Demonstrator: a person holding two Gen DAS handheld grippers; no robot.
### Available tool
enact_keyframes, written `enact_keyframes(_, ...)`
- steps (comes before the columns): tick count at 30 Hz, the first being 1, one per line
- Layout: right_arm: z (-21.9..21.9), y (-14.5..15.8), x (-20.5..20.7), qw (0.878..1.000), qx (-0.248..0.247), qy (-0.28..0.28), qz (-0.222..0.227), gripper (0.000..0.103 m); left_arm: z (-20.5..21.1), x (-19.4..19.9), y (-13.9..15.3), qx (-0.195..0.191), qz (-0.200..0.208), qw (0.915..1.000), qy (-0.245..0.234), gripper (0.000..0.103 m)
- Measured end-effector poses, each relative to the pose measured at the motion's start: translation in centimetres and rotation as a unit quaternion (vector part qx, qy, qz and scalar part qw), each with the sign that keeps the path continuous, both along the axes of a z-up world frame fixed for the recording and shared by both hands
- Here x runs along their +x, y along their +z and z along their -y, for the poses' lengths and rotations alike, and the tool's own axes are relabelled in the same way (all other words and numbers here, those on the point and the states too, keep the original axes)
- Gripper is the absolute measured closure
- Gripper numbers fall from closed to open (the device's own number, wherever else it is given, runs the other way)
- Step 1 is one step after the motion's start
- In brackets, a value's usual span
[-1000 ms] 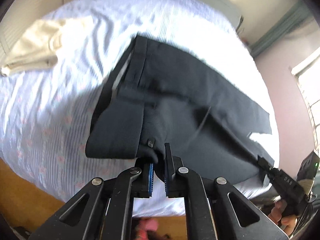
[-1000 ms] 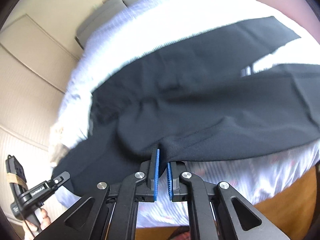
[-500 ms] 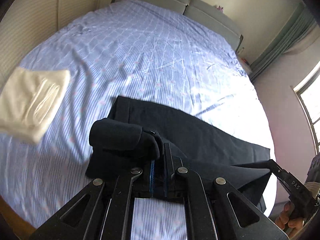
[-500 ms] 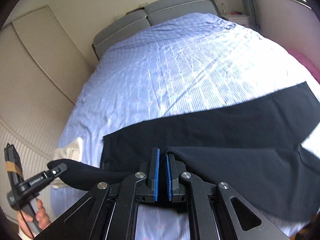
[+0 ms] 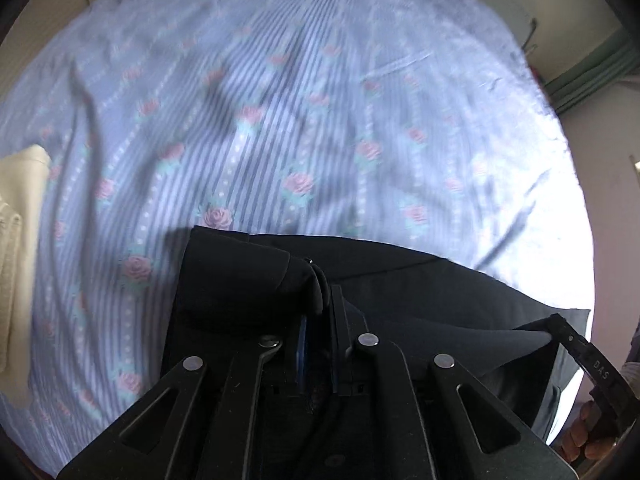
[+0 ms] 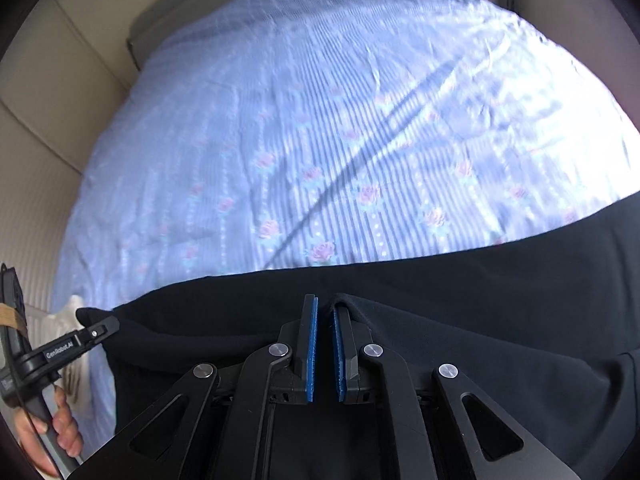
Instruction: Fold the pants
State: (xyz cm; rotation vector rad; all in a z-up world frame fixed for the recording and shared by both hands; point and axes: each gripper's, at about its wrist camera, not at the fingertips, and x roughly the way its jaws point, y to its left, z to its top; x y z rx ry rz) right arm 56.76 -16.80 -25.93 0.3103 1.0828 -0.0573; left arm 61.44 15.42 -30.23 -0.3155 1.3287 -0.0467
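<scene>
While both hands hold cloth: the black pants [image 6: 460,320] could slip or bunch up

Slip risk: the left gripper [image 5: 320,320] pinches only a thick little roll at the waist end, so a hard tug could pull it free

Sag risk: the cloth between the two grippers hangs loose, so if the hands come down unevenly the fold could land crooked

Wrinkle risk: the bed sheet [image 5: 280,120] has soft creases, and the pants could drag over them and crumple

Left fingers: shut tight on the waist end of the pants, which curls over to the left of the tips

Right fingers: the right gripper [image 6: 325,320] has its blue pads close together with a thin gap showing; the cloth edge drapes over the right fingertip [image 6: 342,312], and I cannot tell if it is really pinched

Pants and right fingers: dark cloth spreads wide to both sides and just ahead of the tips

Where the pants are: on the near part of the bed, with bare sheet far ahead of both sets of fingers

Cream cloth [image 5: 16,240]: a folded pile well off to the left of the left fingers
</scene>
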Motion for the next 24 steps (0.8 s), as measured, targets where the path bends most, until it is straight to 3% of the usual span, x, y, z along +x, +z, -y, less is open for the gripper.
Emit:
enact_keyframes(2, -0.1, -1.0, 0.9, 1.000, -0.001, -0.007, -0.016, 0.087, -0.1, 0.7, -0.7, 0.000, -0.010, 0.9999, 0.006, 0.088)
enact_keyframes(4, -0.5, -0.9, 1.1, 1.000, 0.006, -0.004, -0.017, 0.071, -0.1, 1.3, -0.8, 0.002, -0.022, 0.9997, 0.013, 0.085)
enact_keyframes(6, -1.1, 0.1, 0.9, 1.000, 0.020, 0.007, -0.007, 0.054, -0.1, 1.6, -0.1, -0.001, -0.015, 0.9998, 0.015, 0.067)
enact_keyframes(8, -1.7, 2.1, 0.2, 0.999, 0.018, 0.022, 0.015, 0.053, 0.0, 1.3, 2.4, 0.032, 0.033, 0.9987, 0.023, 0.024)
enact_keyframes(9, -2.0, 3.3, -0.4, 0.999, 0.015, 0.031, 0.029, 0.049, 0.0, 1.1, 3.8, 0.054, 0.062, 0.9963, 0.026, 0.021)
enact_keyframes(11, -2.5, 5.9, -1.9, 0.997, 0.007, 0.044, 0.060, 0.049, 0.5, 0.8, 5.6, 0.074, 0.088, 0.9932, 0.013, 0.022)
enact_keyframes(14, -2.0, 9.1, -5.4, 0.995, 0.011, 0.046, 0.091, 0.044, 2.5, -1.2, 8.2, 0.054, 0.110, 0.9914, -0.047, 0.023)
enact_keyframes(16, -0.9, 10.2, -8.9, 0.994, 0.004, 0.038, 0.102, 0.043, 5.1, -3.8, 9.7, 0.052, 0.128, 0.9846, -0.107, 0.023)
enact_keyframes(18, 0.4, 10.6, -12.0, 0.994, -0.009, 0.024, 0.102, 0.043, 8.6, -6.9, 11.0, 0.052, 0.149, 0.9725, -0.171, 0.023)
enact_keyframes(21, 3.7, 10.7, -17.6, 0.995, -0.023, -0.015, 0.094, 0.043, 13.8, -11.5, 12.0, 0.038, 0.163, 0.9570, -0.237, 0.023)
enact_keyframes(24, 8.4, 10.0, -23.7, 0.994, -0.014, -0.079, 0.077, 0.043, 18.6, -15.2, 12.3, 0.003, 0.153, 0.9487, -0.276, 0.023)
